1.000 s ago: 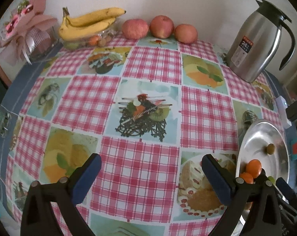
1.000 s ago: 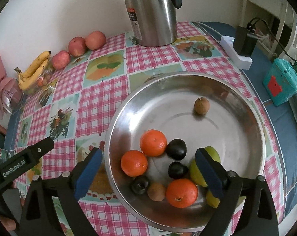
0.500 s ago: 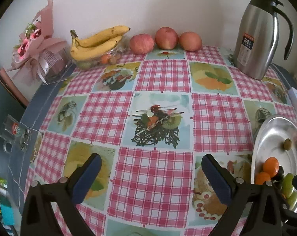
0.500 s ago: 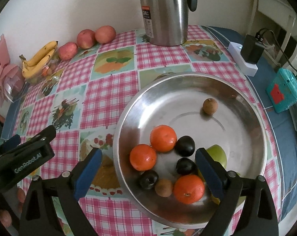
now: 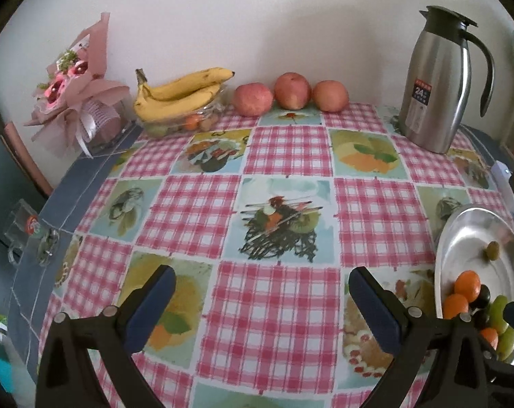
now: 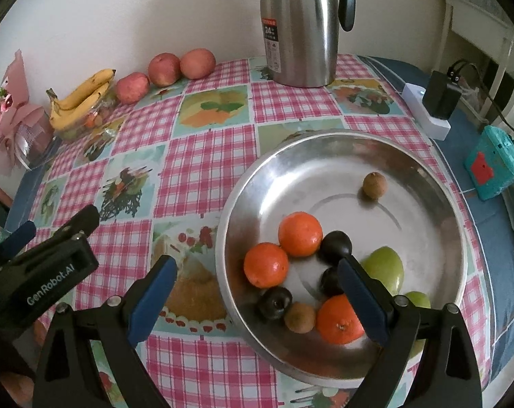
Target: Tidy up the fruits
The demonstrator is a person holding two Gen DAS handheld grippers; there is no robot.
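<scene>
A steel bowl (image 6: 423, 183) on the checked tablecloth holds oranges (image 6: 300, 234), dark plums (image 6: 335, 243), green fruits (image 6: 384, 267) and small brown fruits (image 6: 374, 185). It also shows at the right in the left wrist view (image 5: 461, 234). Three apples (image 5: 292, 90) and a banana bunch (image 5: 182, 93) on a clear tub of small fruit (image 5: 188, 124) stand by the far wall. My left gripper (image 5: 262, 297) is open and empty over the table's near middle. My right gripper (image 6: 257, 294) is open and empty over the bowl's near left rim.
A steel thermos jug (image 5: 435, 80) stands at the back right. A pink wrapped bouquet (image 5: 75, 95) sits at the back left. A white power strip with a black adapter (image 6: 433, 102) and a teal box (image 6: 493, 163) lie right of the bowl.
Both grippers have pulled back and risen, so more of the table and wall shows. Both stay open and empty. The fruit has not moved.
</scene>
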